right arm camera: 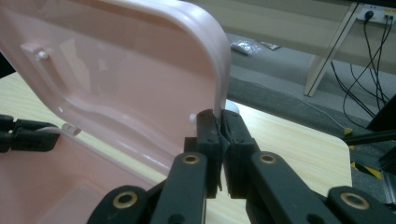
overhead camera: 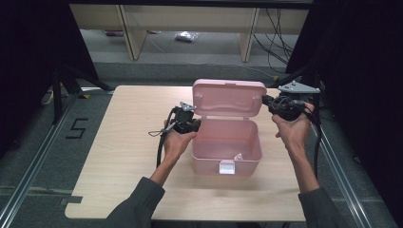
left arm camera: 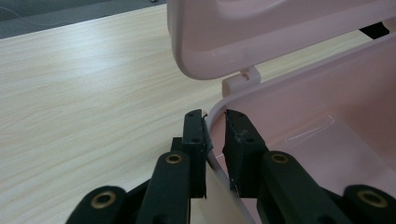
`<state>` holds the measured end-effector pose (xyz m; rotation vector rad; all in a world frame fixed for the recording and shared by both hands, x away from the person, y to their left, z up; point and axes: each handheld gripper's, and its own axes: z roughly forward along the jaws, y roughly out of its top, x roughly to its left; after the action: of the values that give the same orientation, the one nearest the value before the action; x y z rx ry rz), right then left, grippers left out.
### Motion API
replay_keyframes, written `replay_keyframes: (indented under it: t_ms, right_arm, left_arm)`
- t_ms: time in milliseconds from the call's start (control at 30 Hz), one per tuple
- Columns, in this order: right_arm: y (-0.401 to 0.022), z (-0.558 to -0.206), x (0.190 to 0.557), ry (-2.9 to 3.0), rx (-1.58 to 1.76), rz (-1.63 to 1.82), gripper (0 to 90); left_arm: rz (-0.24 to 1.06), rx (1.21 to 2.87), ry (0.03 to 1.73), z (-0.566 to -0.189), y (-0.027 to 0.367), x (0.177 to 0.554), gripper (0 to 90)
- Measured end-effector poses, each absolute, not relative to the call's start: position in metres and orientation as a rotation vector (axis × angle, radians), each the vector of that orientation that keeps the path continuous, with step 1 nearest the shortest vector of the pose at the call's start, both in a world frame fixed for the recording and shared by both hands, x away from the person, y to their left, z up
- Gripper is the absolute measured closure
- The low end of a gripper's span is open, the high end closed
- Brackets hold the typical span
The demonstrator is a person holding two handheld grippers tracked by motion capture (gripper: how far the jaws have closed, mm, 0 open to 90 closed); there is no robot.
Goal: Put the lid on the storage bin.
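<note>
While the pink box (overhead camera: 227, 147) is sitting at the centre of the high view on the wooden table (overhead camera: 123, 161), its lid (overhead camera: 229, 97) is standing raised behind it, just above centre frame, and both grippers are bearing on the plastic. The left gripper (left arm camera: 215, 116) is clamping the box's left wall near the hinge corner, one jaw outside and one inside, as the lower middle of the left gripper view is showing. The right gripper (right arm camera: 219, 116) is pinching the lid's side edge, its jaws closed tight on the thin rim at the centre of the right gripper view. Risks are being judged as follows. The pinch on the lid is covering only a narrow strip of curved rim, so the lid is likely to be slipping free and dropping shut if the hand is pulling at an angle. The left hold is sitting close to the hinge tab (left arm camera: 242, 80), and any twisting against the right hand is risking strain on that joint or tipping the light box. A small pale item (overhead camera: 238, 156) is lying inside the box near its front wall; it is too small to identify, and a jolt could be throwing it out. Count: one box, one lid, one front latch (overhead camera: 226, 167), one small item inside, two grippers, one table.
</note>
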<state>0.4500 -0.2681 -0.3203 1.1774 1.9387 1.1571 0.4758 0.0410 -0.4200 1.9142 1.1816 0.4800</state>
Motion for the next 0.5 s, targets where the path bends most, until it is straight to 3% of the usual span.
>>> replay_keyframes:
  t_ms: [500]
  right_arm:
    - [-0.269, -0.325, 0.436, 1.929, 1.152, 1.166, 87.6]
  left_arm:
    - [0.475, 1.933, 1.135, -0.421, 0.048, 0.473, 75.8]
